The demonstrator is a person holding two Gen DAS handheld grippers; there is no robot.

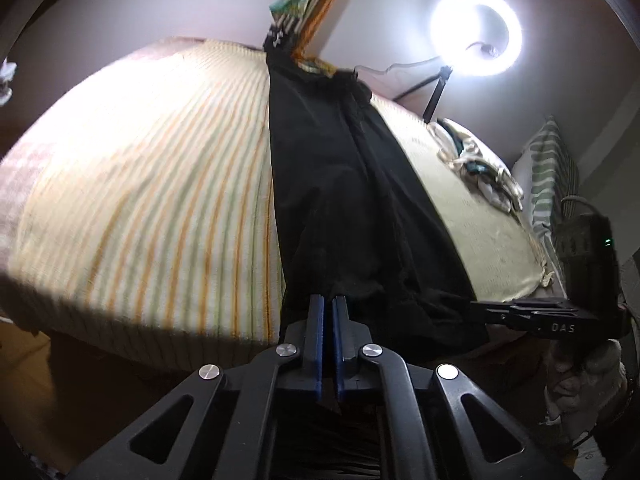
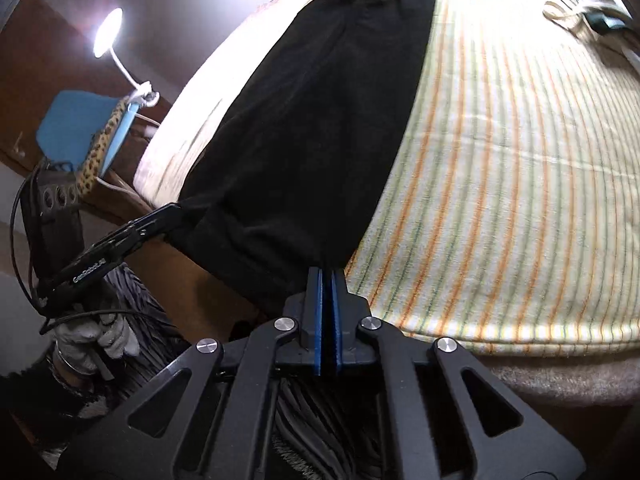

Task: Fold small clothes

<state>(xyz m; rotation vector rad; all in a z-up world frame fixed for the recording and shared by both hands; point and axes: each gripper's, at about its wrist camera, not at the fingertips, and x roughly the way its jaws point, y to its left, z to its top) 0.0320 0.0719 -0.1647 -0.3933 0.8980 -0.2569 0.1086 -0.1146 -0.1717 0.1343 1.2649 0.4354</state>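
Observation:
A black garment (image 1: 344,184) lies stretched lengthwise over a bed with a cream striped cover (image 1: 152,184). My left gripper (image 1: 328,300) is shut on its near hem at the left corner. My right gripper (image 2: 327,271) is shut on the same hem at the right corner of the garment (image 2: 316,120). Each gripper shows in the other's view, the right one (image 1: 480,307) at the hem's right end and the left one (image 2: 176,210) at its left end. The near hem hangs slightly off the bed's front edge.
A crumpled pile of light clothes (image 1: 476,164) lies on the bed's right side and also shows in the right wrist view (image 2: 588,4). A ring light (image 1: 476,32) stands behind the bed. A clip lamp (image 2: 108,32) and a blue board (image 2: 76,120) stand to the left. A striped pillow (image 1: 548,168) leans at the right.

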